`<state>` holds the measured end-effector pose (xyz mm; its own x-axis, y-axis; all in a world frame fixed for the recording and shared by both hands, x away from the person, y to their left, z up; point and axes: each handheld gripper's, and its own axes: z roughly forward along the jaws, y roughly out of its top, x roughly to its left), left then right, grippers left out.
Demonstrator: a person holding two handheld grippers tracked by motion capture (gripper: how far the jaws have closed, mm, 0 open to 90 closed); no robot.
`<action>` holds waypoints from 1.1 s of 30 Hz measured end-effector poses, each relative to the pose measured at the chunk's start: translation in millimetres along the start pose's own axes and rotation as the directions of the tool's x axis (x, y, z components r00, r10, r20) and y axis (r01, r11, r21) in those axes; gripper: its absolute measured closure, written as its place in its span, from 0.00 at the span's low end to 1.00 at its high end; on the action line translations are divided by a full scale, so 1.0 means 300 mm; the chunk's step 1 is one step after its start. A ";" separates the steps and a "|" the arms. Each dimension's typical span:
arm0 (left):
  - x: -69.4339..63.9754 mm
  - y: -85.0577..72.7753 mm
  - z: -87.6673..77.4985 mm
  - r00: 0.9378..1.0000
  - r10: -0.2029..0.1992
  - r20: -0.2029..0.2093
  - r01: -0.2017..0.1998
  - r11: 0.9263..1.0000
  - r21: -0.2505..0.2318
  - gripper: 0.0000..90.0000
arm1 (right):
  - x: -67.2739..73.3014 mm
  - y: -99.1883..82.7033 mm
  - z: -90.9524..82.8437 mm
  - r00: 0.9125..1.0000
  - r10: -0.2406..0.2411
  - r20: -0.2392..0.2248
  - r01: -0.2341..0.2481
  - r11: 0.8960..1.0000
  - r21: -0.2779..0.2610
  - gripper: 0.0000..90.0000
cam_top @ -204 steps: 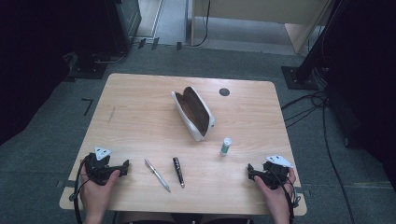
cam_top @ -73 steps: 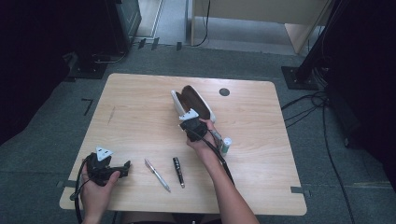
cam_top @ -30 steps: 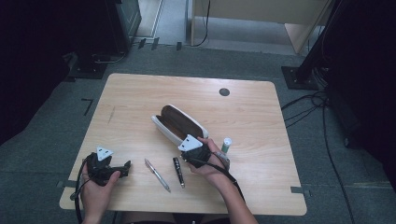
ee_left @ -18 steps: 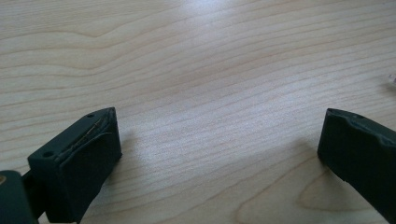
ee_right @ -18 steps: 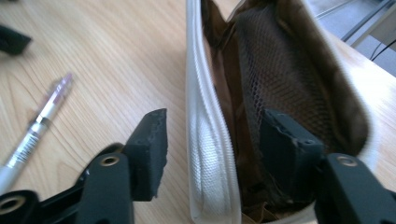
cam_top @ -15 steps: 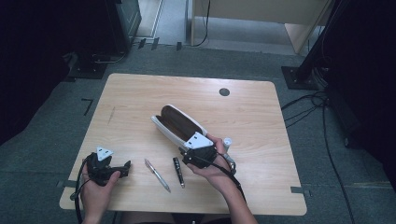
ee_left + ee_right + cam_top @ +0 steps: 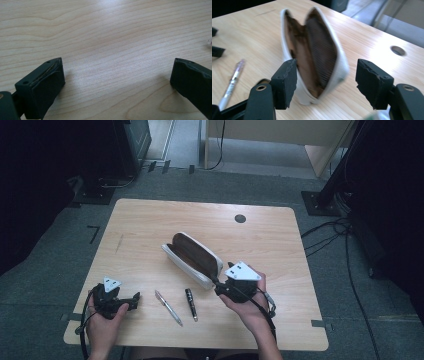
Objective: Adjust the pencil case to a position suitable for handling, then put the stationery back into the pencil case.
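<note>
High view
Table point(image 7: 150, 230): it was light wood with rounded corners and a small dark round hole point(image 7: 240, 218) near its far edge.
Pencil case point(image 7: 192, 259): it was long and white, brown inside, and lay gaping open in the middle of the table.
Right gripper point(image 7: 221, 286): it was black with a grey three-cornered plate on top, held in a hand just at the near end of the pencil case.
Left gripper point(image 7: 134, 298): it sat in the other hand, well to the left of the pencil case, near the table's front edge.
Pens: a thin silver pen point(image 7: 168, 307) and a short black pen point(image 7: 191, 304) lay near the pencil case, on its near side.

Left gripper view
Left gripper point(image 7: 117, 82): its two blocky black jaws stood wide apart, with bare smooth wood between them and nothing held.

Right gripper view
Right gripper point(image 7: 327, 83): its jaws had just been opening; the near end of the pencil case stood between them, and the rough black pads did not press on it.
Pencil case point(image 7: 322, 50): the inside looked ribbed and brown, with a soft white rim.
Silver pen point(image 7: 233, 77): it lay left of the pencil case.
</note>
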<state>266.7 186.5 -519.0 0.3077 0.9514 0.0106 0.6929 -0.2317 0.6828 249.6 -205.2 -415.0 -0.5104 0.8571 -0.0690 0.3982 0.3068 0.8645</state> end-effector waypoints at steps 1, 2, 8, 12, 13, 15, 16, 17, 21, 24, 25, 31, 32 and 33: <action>0.000 0.000 0.000 1.000 0.000 0.000 0.000 1.000 0.000 0.00 | 0.000 0.000 0.000 1.000 0.000 0.000 0.000 1.000 0.000 0.37; 0.000 0.000 0.000 1.000 0.000 0.000 0.000 1.000 0.000 0.00 | -0.016 -0.008 -0.013 1.000 0.010 0.016 -0.010 1.000 -0.006 0.37; -0.001 0.000 0.000 1.000 0.002 0.001 -0.002 1.000 0.000 0.00 | -0.074 -0.052 -0.060 0.994 0.040 0.097 -0.040 0.999 0.003 0.36; -0.002 0.000 0.000 1.000 0.002 0.001 -0.002 1.000 -0.001 0.00 | -0.104 -0.076 -0.080 0.992 0.067 0.111 -0.068 0.998 0.003 0.36; -0.002 0.000 0.000 1.000 0.003 0.001 -0.003 1.000 0.000 0.00 | -0.113 -0.082 -0.084 0.990 0.078 0.114 -0.079 0.997 0.005 0.36; -0.002 0.000 0.000 1.000 0.002 0.001 -0.002 1.000 -0.001 0.00 | -0.131 -0.096 -0.092 0.989 0.092 0.119 -0.093 0.996 0.003 0.36; -0.002 0.000 0.000 1.000 0.002 0.001 -0.002 1.000 -0.001 0.00 | -0.134 -0.099 -0.092 0.989 0.093 0.119 -0.095 0.996 0.003 0.36; -0.002 0.000 0.000 1.000 0.002 0.001 -0.002 1.000 -0.001 0.00 | -0.138 -0.103 -0.092 0.988 0.099 0.120 -0.101 0.995 0.005 0.36; -0.002 0.000 0.000 1.000 0.002 0.001 -0.002 1.000 -0.001 0.00 | -0.147 -0.113 -0.089 0.987 0.110 0.121 -0.112 0.994 0.011 0.36; -0.002 0.000 0.000 1.000 0.002 0.001 -0.002 1.000 -0.001 0.00 | -0.154 -0.123 -0.079 0.985 0.125 0.116 -0.128 0.992 0.018 0.36; -0.002 0.000 0.000 1.000 0.002 0.001 -0.002 1.000 -0.001 0.00 | -0.157 -0.124 -0.076 0.984 0.134 0.114 -0.137 0.990 0.018 0.36; -0.002 0.000 0.000 1.000 0.002 0.002 -0.002 1.000 -0.001 0.00 | -0.174 -0.140 -0.057 0.980 0.178 0.090 -0.180 0.983 0.021 0.43; -0.002 0.000 0.000 1.000 0.002 0.002 -0.002 1.000 -0.001 0.00 | -0.174 -0.140 -0.057 0.980 0.178 0.090 -0.180 0.983 0.021 0.43; -0.002 0.000 0.000 1.000 0.002 0.002 -0.002 1.000 -0.001 0.00 | -0.175 -0.145 -0.053 0.980 0.179 0.082 -0.182 0.983 0.027 0.44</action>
<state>266.4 185.9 -519.1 0.3104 0.9506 0.0107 0.6919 -0.2336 0.6832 247.1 -270.2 -441.1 -0.3661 0.9294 0.0464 0.5051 0.1566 0.8488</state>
